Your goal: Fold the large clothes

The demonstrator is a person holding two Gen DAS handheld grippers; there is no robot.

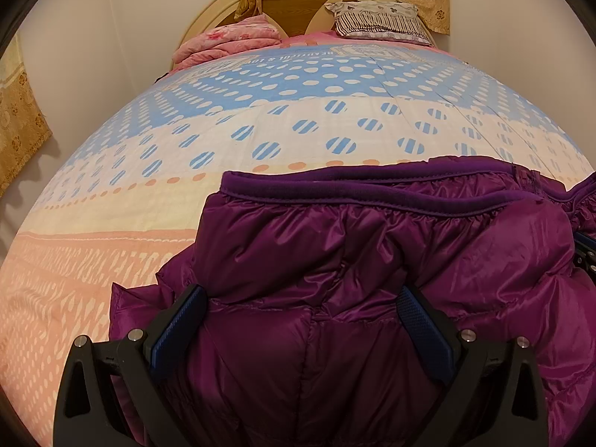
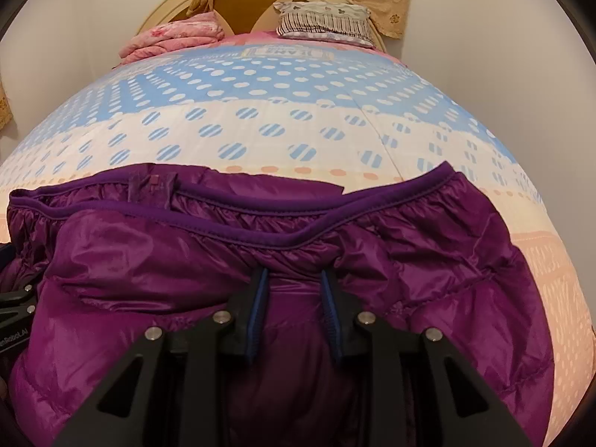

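A shiny purple puffer jacket (image 1: 372,260) lies bunched on the bed's near part, its darker elastic hem (image 1: 372,186) turned toward the headboard. My left gripper (image 1: 303,298) is open, its blue-padded fingers wide apart with a bulge of jacket between them. In the right wrist view the same jacket (image 2: 149,260) fills the lower frame. My right gripper (image 2: 294,283) is shut on a fold of the jacket just below the hem (image 2: 283,238). The left gripper's edge shows at the far left of the right wrist view (image 2: 15,309).
The bed has a quilt (image 1: 298,93) with blue, white and peach dotted bands. A folded pink blanket (image 1: 231,41) and a striped pillow (image 1: 380,22) lie by the round headboard (image 1: 290,3). Gold curtains (image 1: 22,119) hang at left and behind.
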